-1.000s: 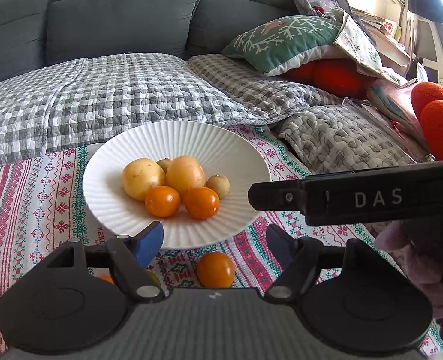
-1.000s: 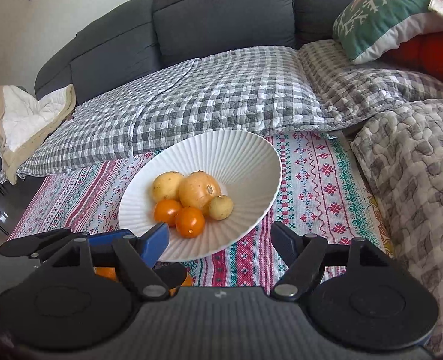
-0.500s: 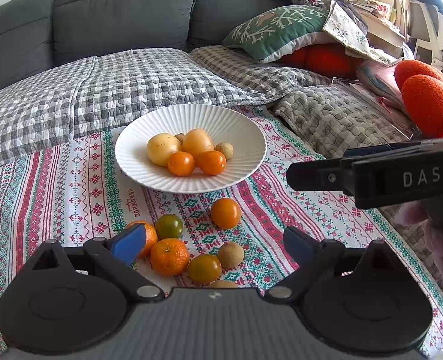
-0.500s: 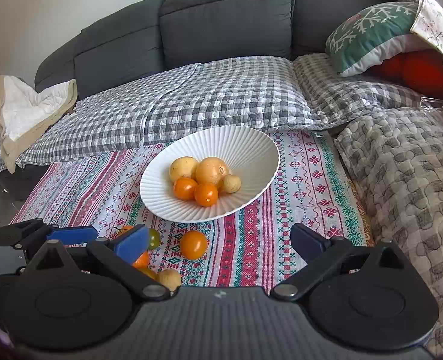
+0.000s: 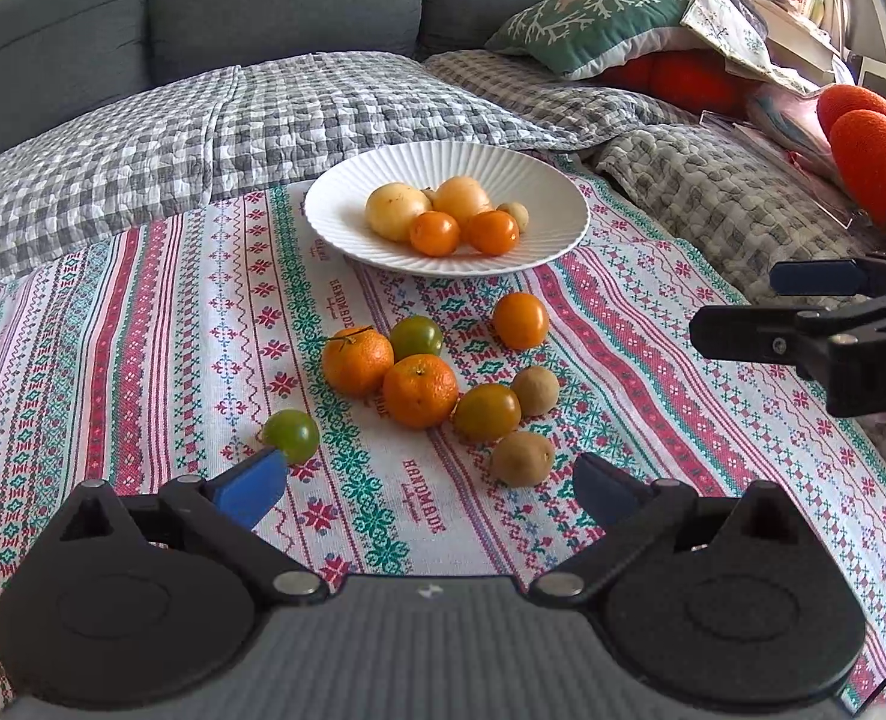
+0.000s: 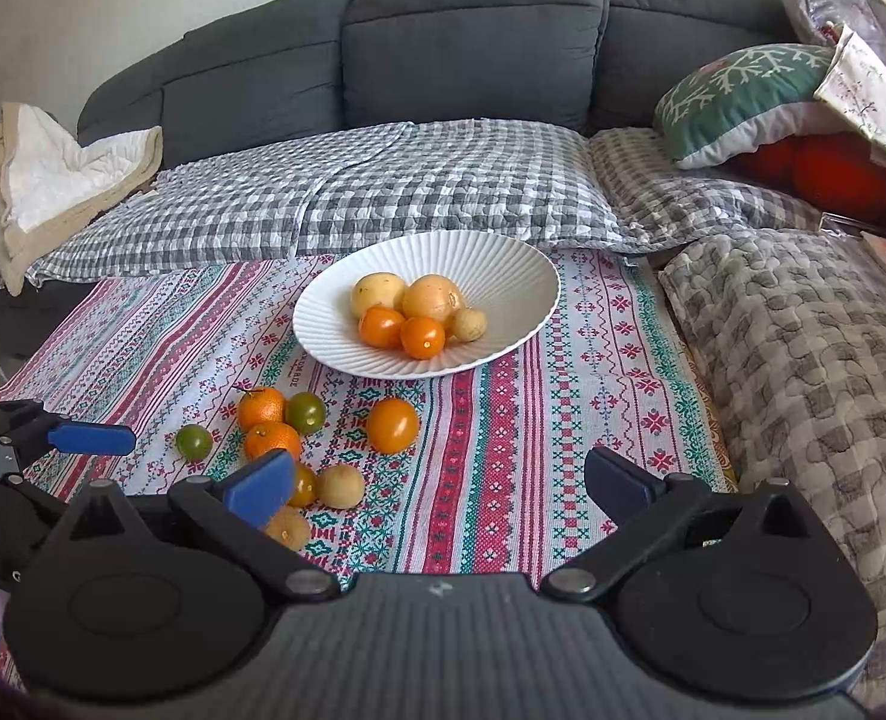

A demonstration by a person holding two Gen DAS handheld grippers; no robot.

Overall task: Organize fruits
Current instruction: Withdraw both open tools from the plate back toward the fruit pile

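Note:
A white ribbed plate (image 5: 335,222) (image 6: 503,264) on the patterned cloth holds several yellow and orange fruits. Loose fruits lie in front of it: two mandarins (image 5: 420,390) (image 6: 272,439), green tomatoes (image 5: 292,434) (image 6: 194,441), an orange tomato (image 5: 520,320) (image 6: 392,424) and kiwis (image 5: 522,459) (image 6: 340,485). My left gripper (image 5: 431,489) is open and empty, above the cloth near the loose fruits. My right gripper (image 6: 440,483) is open and empty, right of the fruits. It also shows at the right edge of the left wrist view (image 5: 803,312).
The patterned cloth (image 5: 143,330) lies in front of a grey sofa (image 6: 473,48) covered with a checked quilt (image 6: 413,186). Cushions (image 6: 743,96) and a quilted cover (image 6: 803,330) are at the right. A beige blanket (image 6: 53,180) is at the left.
Both grippers have pulled back and up from the plate, so the loose fruits in front of it have come into view. Both stay open and empty.

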